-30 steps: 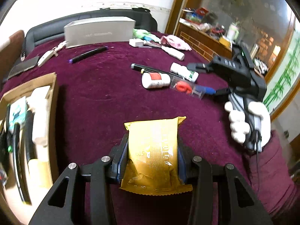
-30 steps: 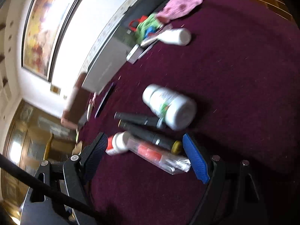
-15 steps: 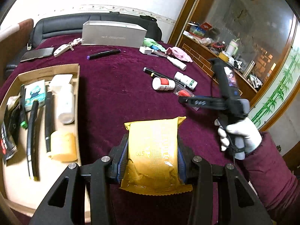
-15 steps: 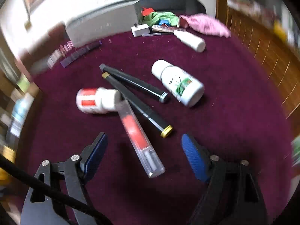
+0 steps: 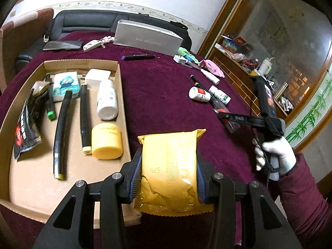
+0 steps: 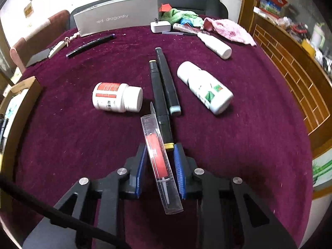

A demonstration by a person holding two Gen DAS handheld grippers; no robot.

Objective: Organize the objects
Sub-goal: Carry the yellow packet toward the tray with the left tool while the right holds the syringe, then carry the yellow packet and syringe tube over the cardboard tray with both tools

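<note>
My left gripper (image 5: 168,166) is shut on a yellow foil packet (image 5: 170,166), held just right of the cardboard tray (image 5: 83,64). The tray holds two black markers, a white bottle (image 5: 107,99), a yellow jar (image 5: 106,144), a black sachet and a tissue pack. My right gripper (image 6: 159,161) is shut on a clear packet with a red syringe (image 6: 159,157), and it also shows in the left wrist view (image 5: 225,117). Beyond it lie two black markers (image 6: 164,91), a red-label bottle (image 6: 116,97) and a green-label bottle (image 6: 205,87).
A maroon cloth covers the table (image 6: 62,137). At the back stand a grey box (image 6: 118,18), a purple pen (image 6: 91,43), a white charger (image 6: 159,26), a small white bottle (image 6: 214,45), green and pink cloths. A wooden cabinet stands on the right.
My right gripper swung to face the items and closed on the syringe packet, tilting it up. My left gripper moved back and left with the yellow packet, bringing the tray into view.
</note>
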